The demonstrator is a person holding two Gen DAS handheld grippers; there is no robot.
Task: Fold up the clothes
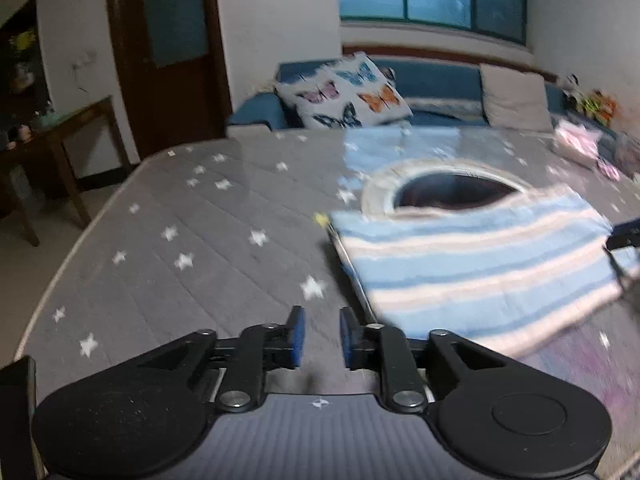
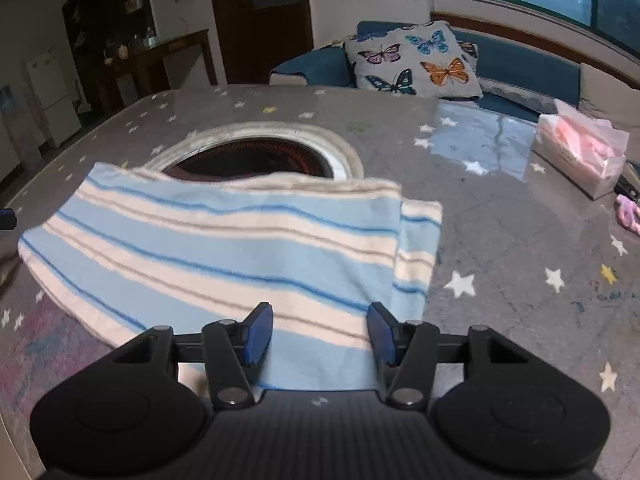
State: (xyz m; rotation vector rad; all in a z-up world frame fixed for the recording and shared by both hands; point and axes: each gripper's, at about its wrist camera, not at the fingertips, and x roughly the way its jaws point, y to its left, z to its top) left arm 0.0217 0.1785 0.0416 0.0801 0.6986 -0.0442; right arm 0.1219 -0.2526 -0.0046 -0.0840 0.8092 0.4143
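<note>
Striped cloth, blue and white, lies folded flat on the table, its far edge overlapping the rim of a round burner sunk in the table's middle. A lower layer sticks out past the top layer on the right. The table's grey cover is dotted with stars. Beyond the far edge stands a blue sofa with a butterfly pillow. A tissue box sits far right on the table.

The right gripper hovers over the cloth's near edge, fingers wide apart and holding nothing. The left gripper is above bare table just left of the cloth, fingers narrow with a small gap, holding nothing; this view is blurred.
</note>
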